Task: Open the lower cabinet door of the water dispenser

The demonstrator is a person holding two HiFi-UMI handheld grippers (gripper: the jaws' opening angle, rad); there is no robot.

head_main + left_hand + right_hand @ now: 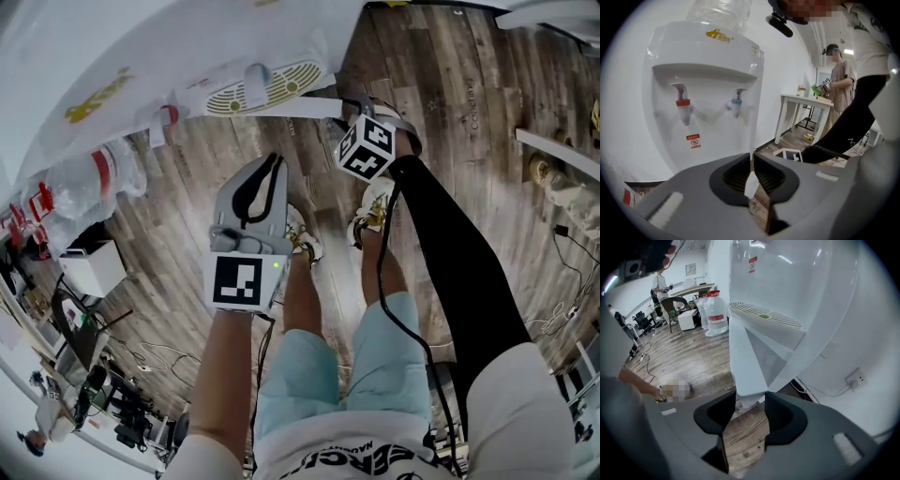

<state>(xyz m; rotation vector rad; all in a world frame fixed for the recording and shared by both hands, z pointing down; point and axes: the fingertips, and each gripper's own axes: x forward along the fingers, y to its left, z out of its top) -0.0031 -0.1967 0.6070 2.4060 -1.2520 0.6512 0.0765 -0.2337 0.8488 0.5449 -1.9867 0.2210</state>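
Observation:
The white water dispenser [701, 93] faces me, with a red tap [683, 103] and a blue tap [736, 101]. In the head view its drip tray [262, 89] is at the top, and the lower door's top edge [281, 106] runs just below it. My right gripper [354, 117] sits at that edge's right end. In the right gripper view the door [747, 357] stands at an angle from the cabinet, a dark gap behind it, its edge pinched in my right gripper [751, 401]. My left gripper [752, 161] hangs shut and empty in front of the dispenser, lower in the head view [270, 164].
Large water bottles [715, 312] stand left of the dispenser on the wooden floor. A white box [94, 267] and cables lie further left. A white table [806, 101] and a standing person [841, 84] are off to the right. A wall socket [855, 378] sits behind.

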